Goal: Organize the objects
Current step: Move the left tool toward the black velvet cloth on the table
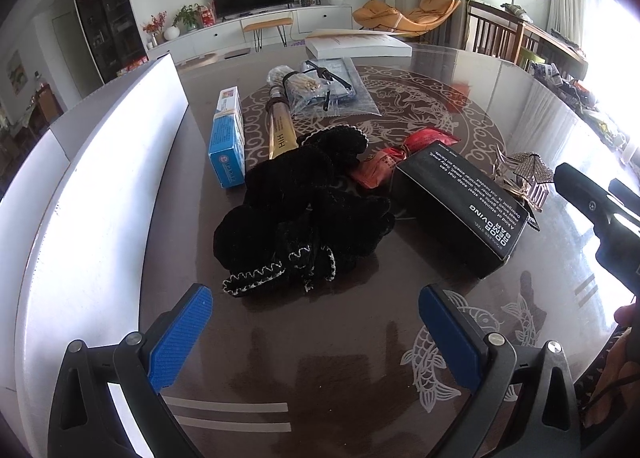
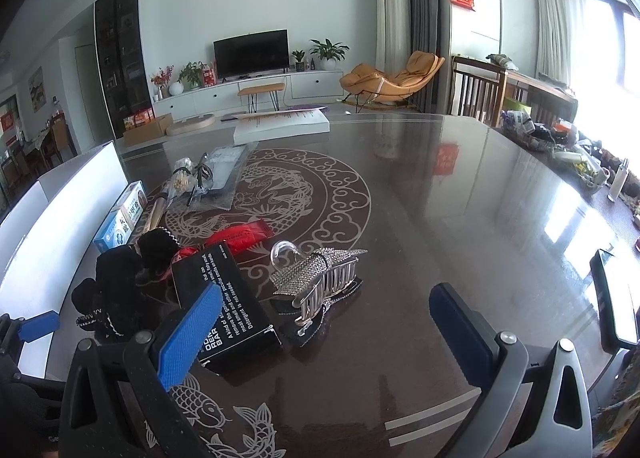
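While both claws hang above the dark patterned table (image 1: 500, 106), neither grips anything. The left gripper (image 1: 316, 334) stands wide open, and the black knit gloves (image 1: 304, 214) lie just ahead at 12 o'clock, heaped, stitched cuffs nearest the blue pads. The black box (image 1: 460, 206) sits at 1 o'clock, its long axis running from 11 to 5 o'clock. The right gripper (image 2: 332, 334) is likewise spread wide; the rhinestone hair clip (image 2: 320, 278) rests at 12 o'clock just beyond the fingers, its long axis running from 7 to 1 o'clock. A white bin (image 1: 100, 186) stands at the left claw's 9 o'clock.
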